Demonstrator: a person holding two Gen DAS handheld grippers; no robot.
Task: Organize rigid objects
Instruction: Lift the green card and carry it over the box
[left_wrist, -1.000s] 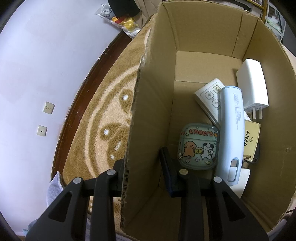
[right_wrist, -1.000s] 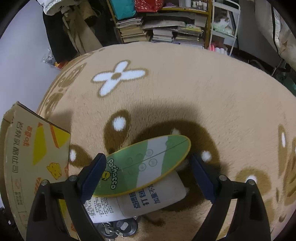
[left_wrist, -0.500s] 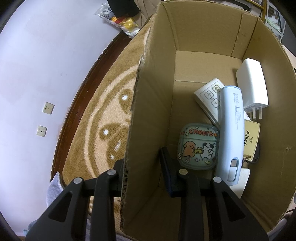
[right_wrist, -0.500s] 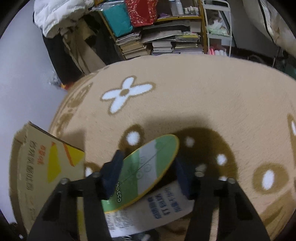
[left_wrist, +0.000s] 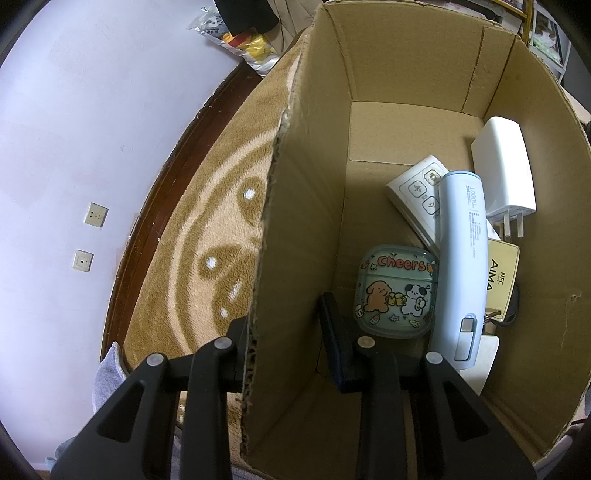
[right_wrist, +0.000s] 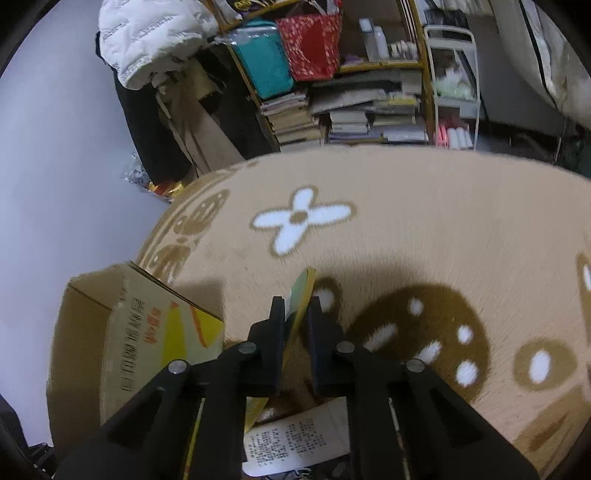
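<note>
The left tool (left_wrist: 284, 343) is straddling and pinching the near wall of the cardboard box (left_wrist: 306, 206), one finger inside, one outside. Just beyond it in the box, the "Cheers" case (left_wrist: 395, 291) is lying beside the blue power bank (left_wrist: 461, 251). The right tool (right_wrist: 295, 317) is clamping the green-and-yellow card (right_wrist: 301, 295) edge-on above the rug (right_wrist: 424, 221), beside the box.

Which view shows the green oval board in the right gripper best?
The right wrist view. The green oval board stands edge-on, pinched in the right gripper, so only its thin yellow-rimmed edge shows. The left wrist view shows none of it, only the cardboard box.
</note>
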